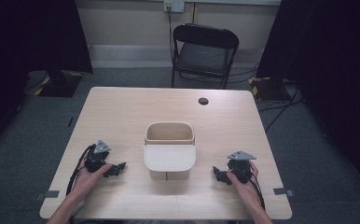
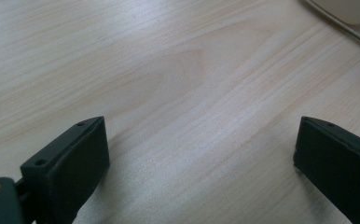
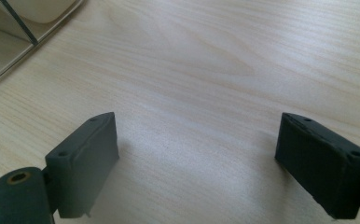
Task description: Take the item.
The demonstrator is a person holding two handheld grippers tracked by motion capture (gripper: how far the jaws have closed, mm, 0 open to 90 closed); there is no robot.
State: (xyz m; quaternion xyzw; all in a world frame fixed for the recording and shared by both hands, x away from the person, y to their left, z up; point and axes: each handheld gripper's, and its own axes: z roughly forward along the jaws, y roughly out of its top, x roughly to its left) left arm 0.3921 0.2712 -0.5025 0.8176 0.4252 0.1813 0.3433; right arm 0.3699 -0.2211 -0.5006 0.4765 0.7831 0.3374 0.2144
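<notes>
Overhead, we see a pale wooden bench [image 1: 122, 112] with a light wooden box [image 1: 169, 150] near its middle. The box is open at the top, and a rounded, cream-coloured flap or lid hangs over its near wall. From the box, our left tool [image 1: 117, 169] lies at about eight o'clock and our right tool [image 1: 218, 174] at about four o'clock, each well apart from the box and resting low on the bench in a hand. Both tools point inward toward the box. A small dark round grommet [image 1: 203, 101] sits at about one o'clock from the box, near the far edge. Beyond the bench, at twelve o'clock, a black folding chair [image 1: 204, 53] stands on the grey floor.

Next, in the left gripper view, we look along the left tool [image 2: 201, 154]. Its two black jaws stand wide apart with bare wood grain between them and nothing held. At about one o'clock, in the top corner, a corner of the box [image 2: 350, 11] shows.

Lastly, in the right gripper view, the right tool [image 3: 197, 144] is likewise spread wide, with bare bench between the jaws and nothing gripped. At about eleven o'clock, the box [image 3: 10, 28] shows at the top corner, its cream flap above its pale wooden wall.
</notes>
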